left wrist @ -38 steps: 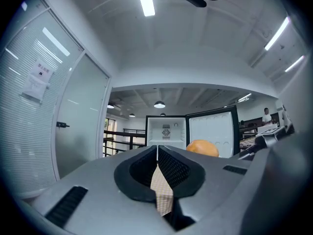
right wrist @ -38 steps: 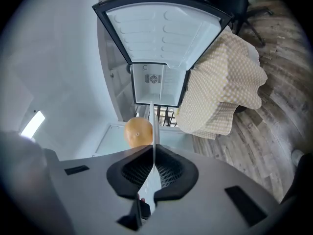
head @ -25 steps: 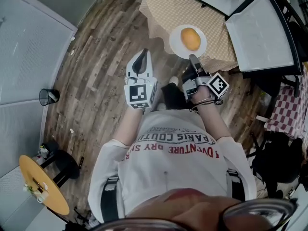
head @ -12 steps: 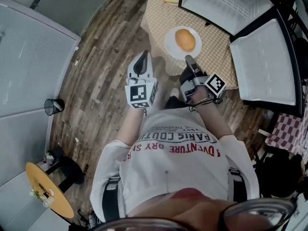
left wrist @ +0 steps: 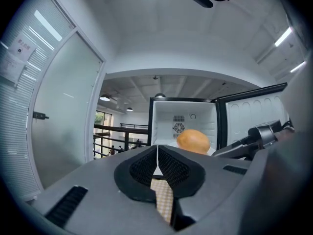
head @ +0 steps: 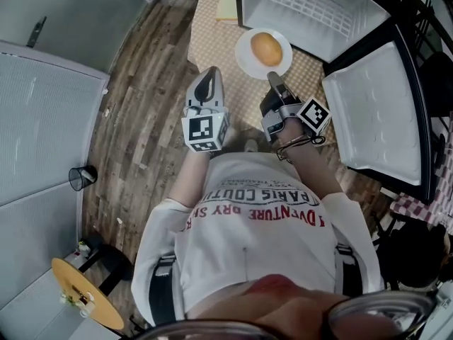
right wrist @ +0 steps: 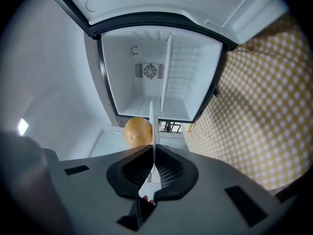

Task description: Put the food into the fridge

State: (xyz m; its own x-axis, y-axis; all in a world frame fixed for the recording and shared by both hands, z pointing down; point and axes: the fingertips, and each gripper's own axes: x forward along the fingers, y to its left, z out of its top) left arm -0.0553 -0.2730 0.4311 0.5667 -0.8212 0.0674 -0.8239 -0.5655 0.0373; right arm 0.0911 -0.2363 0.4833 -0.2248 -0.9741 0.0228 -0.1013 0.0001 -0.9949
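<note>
A round orange-yellow food item (head: 266, 48) lies on a white plate (head: 249, 57). My right gripper (head: 273, 78) is shut on the plate's near rim and holds it over the checked tablecloth (head: 212, 30). In the right gripper view the plate (right wrist: 151, 124) shows edge-on between the shut jaws, with the food (right wrist: 136, 131) on its left. Straight ahead stands the open, empty fridge (right wrist: 156, 77) (head: 304, 2). My left gripper (head: 209, 76) is shut on nothing, to the left of the plate. From the left gripper view (left wrist: 157, 161) the food (left wrist: 193, 141) sits before the fridge (left wrist: 183, 121).
The fridge door (head: 379, 112) stands open on the right. A glass partition (head: 42, 119) runs along the left. On the wooden floor stand a small black bin (head: 81, 178) and a yellow round stand (head: 88, 302).
The plate with the food, held in my right gripper, has moved closer to the open fridge. My left gripper has moved along beside it, and the fridge now fills more of the view.
</note>
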